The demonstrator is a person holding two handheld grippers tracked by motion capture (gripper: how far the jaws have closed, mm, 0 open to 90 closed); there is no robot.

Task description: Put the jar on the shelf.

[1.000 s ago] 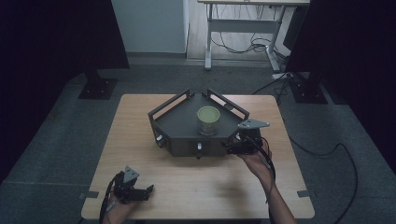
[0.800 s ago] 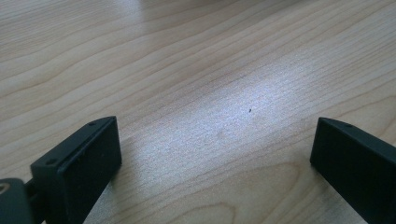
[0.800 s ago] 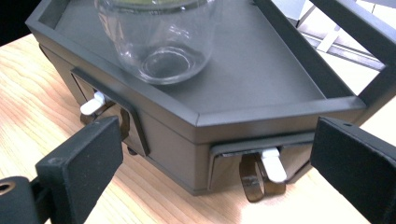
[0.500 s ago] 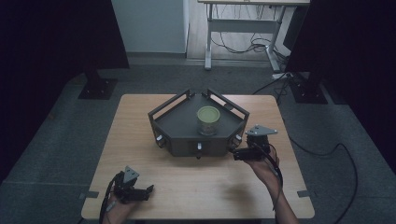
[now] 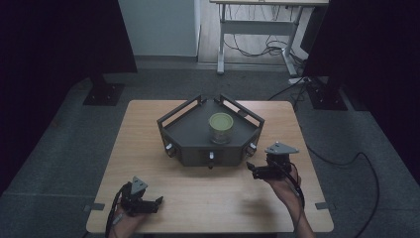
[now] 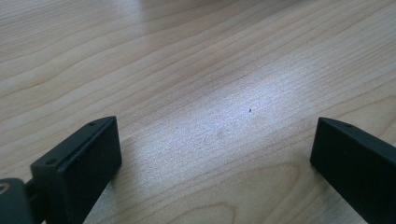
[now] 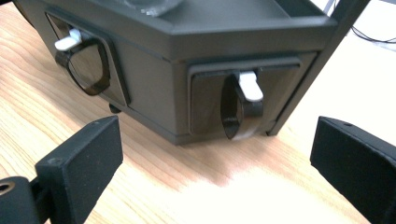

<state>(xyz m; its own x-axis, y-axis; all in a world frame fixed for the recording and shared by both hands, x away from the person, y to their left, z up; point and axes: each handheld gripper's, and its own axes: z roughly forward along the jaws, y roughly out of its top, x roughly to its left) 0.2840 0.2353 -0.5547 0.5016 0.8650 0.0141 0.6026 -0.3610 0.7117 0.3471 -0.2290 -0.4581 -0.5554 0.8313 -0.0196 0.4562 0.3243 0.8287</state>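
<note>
A dark grey hexagonal box (image 5: pixel 195 131) with raised rails stands at the middle of the wooden table (image 5: pixel 148 124). A glass jar with a pale green lid (image 5: pixel 220 127) rests on its top. My right gripper (image 5: pixel 251 168) is open, just right of the box's front right corner, jaws pointing left at it. In the right gripper view the box's side panel carries a loop handle with a white tab (image 7: pixel 243 105); a second handle (image 7: pixel 86 63) sits further left. My left gripper (image 5: pixel 157 202) lies open near the table's front left edge, with bare wood (image 6: pixel 210 93) between its jaws.
Small knobs (image 5: pixel 211 156) stick out of the box's front faces. Black stands (image 5: pixel 101 91) and a desk frame with cables (image 5: pixel 257 44) rise beyond the table on the grey floor. A cable (image 5: pixel 346 161) trails off right of the table.
My right gripper has drawn back from the box's right side toward the front of the table and turned its jaws to the left. The left gripper has stayed put.
</note>
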